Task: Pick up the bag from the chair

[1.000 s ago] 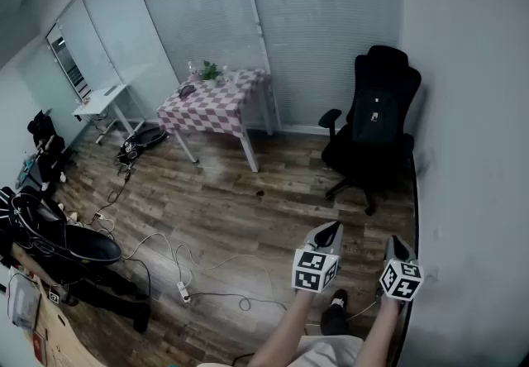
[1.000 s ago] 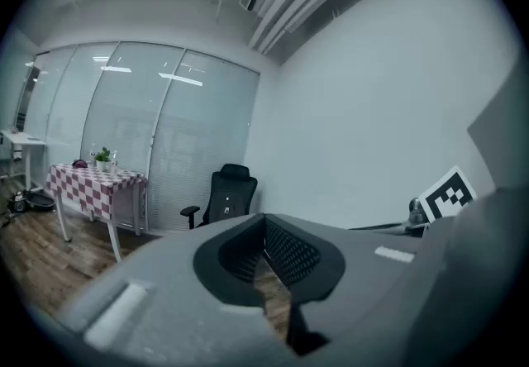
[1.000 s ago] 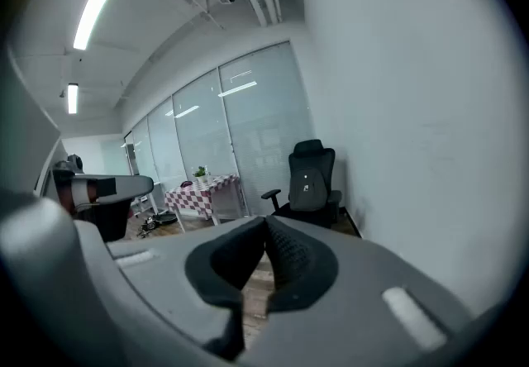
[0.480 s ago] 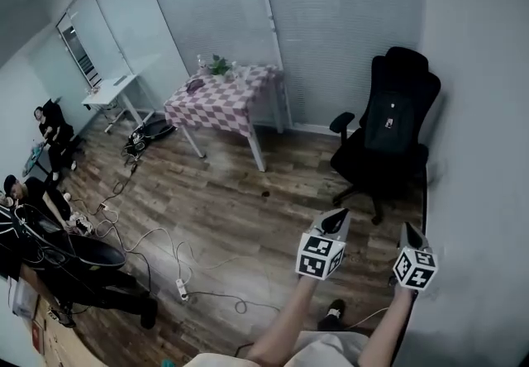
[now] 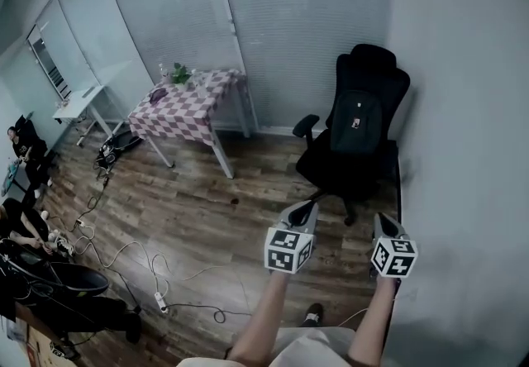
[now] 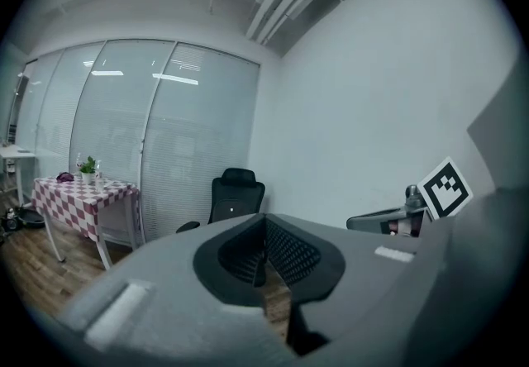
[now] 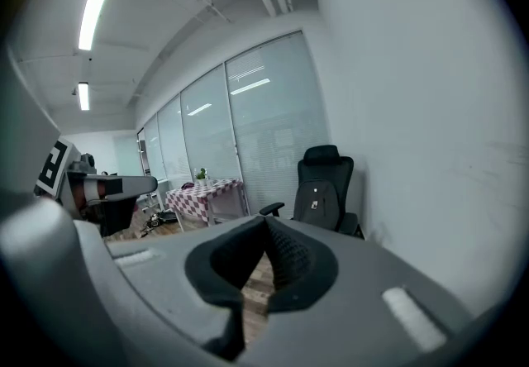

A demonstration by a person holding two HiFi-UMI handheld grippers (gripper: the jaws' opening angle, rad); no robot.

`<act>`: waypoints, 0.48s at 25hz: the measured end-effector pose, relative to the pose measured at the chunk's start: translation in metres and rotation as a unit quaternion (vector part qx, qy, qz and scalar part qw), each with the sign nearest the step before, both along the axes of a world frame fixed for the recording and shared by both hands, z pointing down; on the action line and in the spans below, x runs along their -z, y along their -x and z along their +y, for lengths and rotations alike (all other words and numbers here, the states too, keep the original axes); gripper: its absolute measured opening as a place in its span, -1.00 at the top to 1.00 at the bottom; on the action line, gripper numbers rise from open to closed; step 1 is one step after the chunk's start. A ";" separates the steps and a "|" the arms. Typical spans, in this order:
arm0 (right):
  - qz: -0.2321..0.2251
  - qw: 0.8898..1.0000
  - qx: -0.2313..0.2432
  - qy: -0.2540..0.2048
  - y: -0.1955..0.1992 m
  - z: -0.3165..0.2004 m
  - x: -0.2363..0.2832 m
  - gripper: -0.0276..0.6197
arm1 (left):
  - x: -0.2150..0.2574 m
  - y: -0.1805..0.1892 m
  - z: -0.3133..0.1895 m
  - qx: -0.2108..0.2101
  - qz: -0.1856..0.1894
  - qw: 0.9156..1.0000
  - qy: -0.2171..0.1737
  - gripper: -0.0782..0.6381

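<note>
A dark bag (image 5: 355, 121) leans upright against the backrest of a black office chair (image 5: 324, 169) by the right wall. Both grippers are held over the wooden floor, short of the chair and pointing toward it. My left gripper (image 5: 305, 209) is shut and holds nothing. My right gripper (image 5: 385, 223) is shut too, also with nothing in it. In the left gripper view, the chair (image 6: 240, 181) and bag (image 6: 231, 210) stand far beyond the closed left gripper (image 6: 264, 221). The right gripper view shows the bag (image 7: 315, 202) on the chair (image 7: 327, 160) beyond the closed right gripper (image 7: 266, 223).
A table with a checkered cloth (image 5: 187, 104) and a small plant (image 5: 179, 73) stands left of the chair by the blinds. Cables (image 5: 124, 251) and a power strip (image 5: 160, 302) lie on the floor at left. A white desk (image 5: 78, 105) and seated people (image 5: 20, 145) are far left.
Both grippers have been carried forward over the floor toward the chair, still shut. The chair and bag now look slightly nearer and more central in the head view.
</note>
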State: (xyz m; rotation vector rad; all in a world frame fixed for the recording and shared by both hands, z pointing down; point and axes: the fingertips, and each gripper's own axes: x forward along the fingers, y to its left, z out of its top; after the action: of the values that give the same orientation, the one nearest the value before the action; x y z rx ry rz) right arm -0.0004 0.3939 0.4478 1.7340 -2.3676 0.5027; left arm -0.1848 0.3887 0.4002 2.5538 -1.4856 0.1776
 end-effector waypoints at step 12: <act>-0.021 0.999 0.005 0.024 -0.052 -0.027 -0.015 0.91 | 0.028 -0.016 -0.031 0.025 0.004 0.999 -0.038 0.76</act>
State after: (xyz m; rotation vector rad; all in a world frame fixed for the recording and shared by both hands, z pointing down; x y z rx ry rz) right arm 0.0518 0.3666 0.4631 1.7060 -2.3709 0.5936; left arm -0.1686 0.3580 0.3718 2.5687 -1.5814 0.1074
